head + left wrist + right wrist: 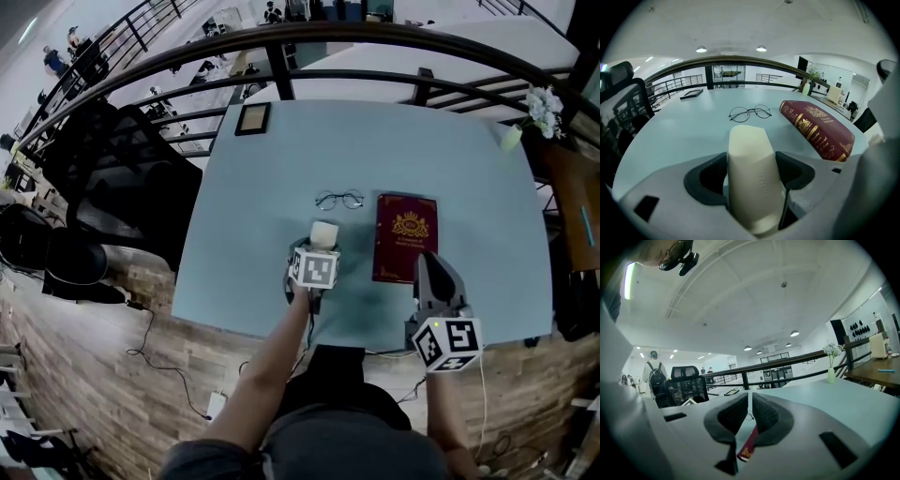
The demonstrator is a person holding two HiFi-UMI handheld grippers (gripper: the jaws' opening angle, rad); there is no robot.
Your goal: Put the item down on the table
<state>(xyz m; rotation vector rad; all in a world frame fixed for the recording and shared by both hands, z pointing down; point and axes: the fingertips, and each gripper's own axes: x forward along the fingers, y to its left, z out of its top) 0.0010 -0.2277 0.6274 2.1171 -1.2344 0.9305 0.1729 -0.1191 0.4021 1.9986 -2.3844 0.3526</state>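
Pinching smooth cream case (751, 154) (rounded end) in left tool (753, 180), right tool (750, 411) closed.

No text is legible: gold lettering on the maroon book (818, 129), right of the left gripper (752, 172), and embossing on its clamped cream case (749, 150) are unreadable.

Matt cream item (754, 178) — glossy maroon book (405, 236), smooth table (281, 159)

Right tongs (750, 405), jaws nearly together; red book (749, 446) shows through the slit.
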